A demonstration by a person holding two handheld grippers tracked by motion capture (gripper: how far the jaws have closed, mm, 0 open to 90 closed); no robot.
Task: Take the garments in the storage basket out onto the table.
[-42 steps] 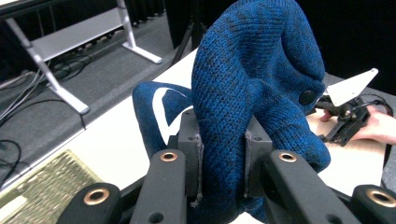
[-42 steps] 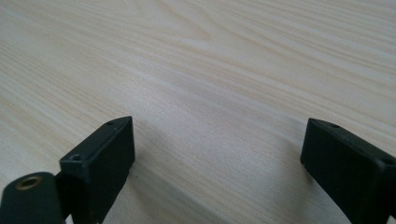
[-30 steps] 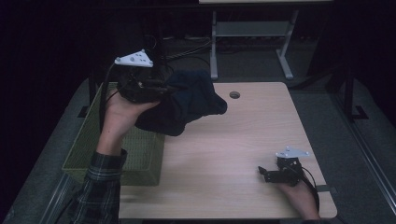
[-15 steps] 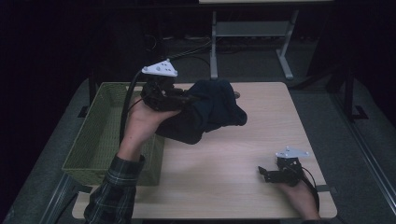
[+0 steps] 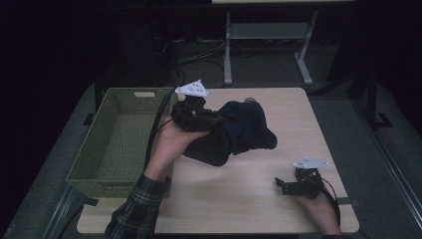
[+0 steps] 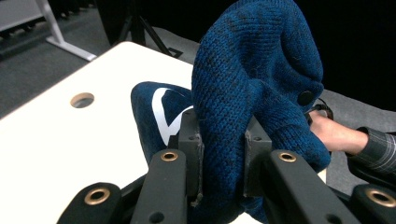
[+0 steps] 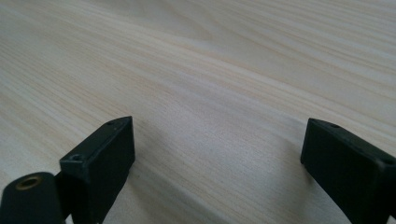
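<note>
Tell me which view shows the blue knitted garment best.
The left gripper view: the blue knitted garment is close, showing its knit, a button and the jaws clamped on a fold. In the high view it is a dark lump over the table. The right gripper view gives bare tabletop.

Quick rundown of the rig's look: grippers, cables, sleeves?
Both grippers are black. The left gripper and the right gripper each carry a pale grey three-cornered plate on top. The fingers are blocky black pads on black links with brass-coloured pivot bushings. A black cable trails from the left one. The sleeve is dark plaid.
</note>
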